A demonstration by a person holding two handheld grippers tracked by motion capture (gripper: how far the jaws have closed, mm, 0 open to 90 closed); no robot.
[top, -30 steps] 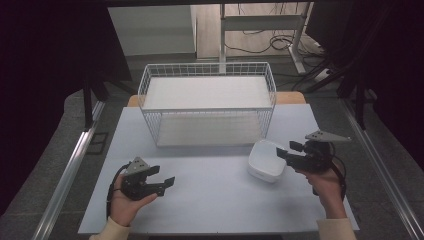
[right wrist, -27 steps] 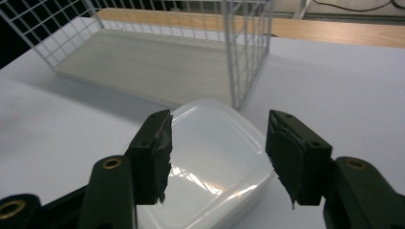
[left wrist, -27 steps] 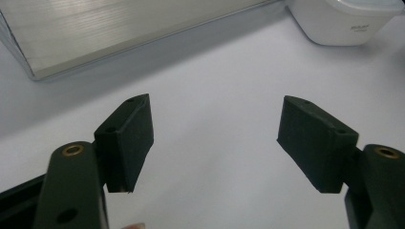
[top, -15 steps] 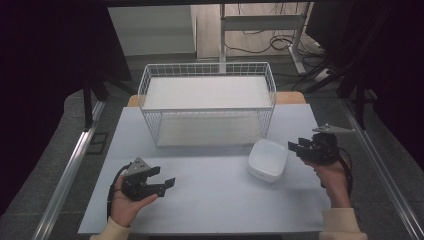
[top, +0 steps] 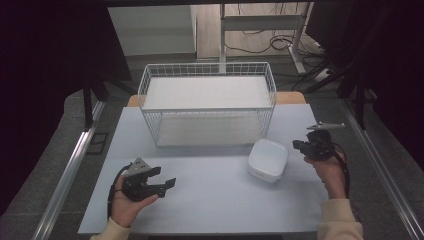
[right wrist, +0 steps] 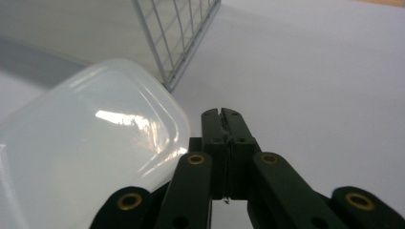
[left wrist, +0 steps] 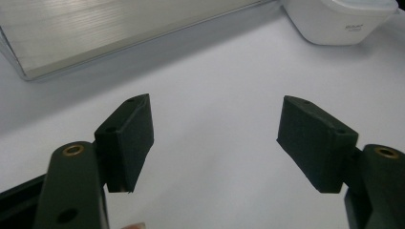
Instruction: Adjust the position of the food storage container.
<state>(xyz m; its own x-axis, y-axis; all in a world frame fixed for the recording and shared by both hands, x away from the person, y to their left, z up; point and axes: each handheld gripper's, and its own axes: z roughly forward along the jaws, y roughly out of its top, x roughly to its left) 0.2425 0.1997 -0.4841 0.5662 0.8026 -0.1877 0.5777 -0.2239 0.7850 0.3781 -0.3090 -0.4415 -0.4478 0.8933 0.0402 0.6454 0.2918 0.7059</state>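
Note:
A white lidded container (top: pixel 267 159) sits on the white table (top: pixel 215 200), right of the middle. My right gripper (top: pixel 296 145) hovers just beside its right edge, and its jaws have just been closing with nothing between them. In the right gripper view the shut gripper (right wrist: pixel 222 114) points past the container (right wrist: pixel 81 143), whose glossy lid lies to its left. My left gripper (top: pixel 164 177) rests open in a hand at the table's front left. In the left gripper view its wide-open gripper (left wrist: pixel 215 119) has bare table between its jaws, and the container (left wrist: pixel 341 19) lies far off at the top right.
A white wire basket (top: pixel 207 107) stands at the back middle of the table, just behind the container. Its corner (right wrist: pixel 176 38) rises ahead of the right gripper. Metal rails (top: pixel 70 170) run along both table sides.
The right gripper's jaws have gone from open beside the container to shut. That hand has drawn back a little to the right and away from it. The left gripper stays still.

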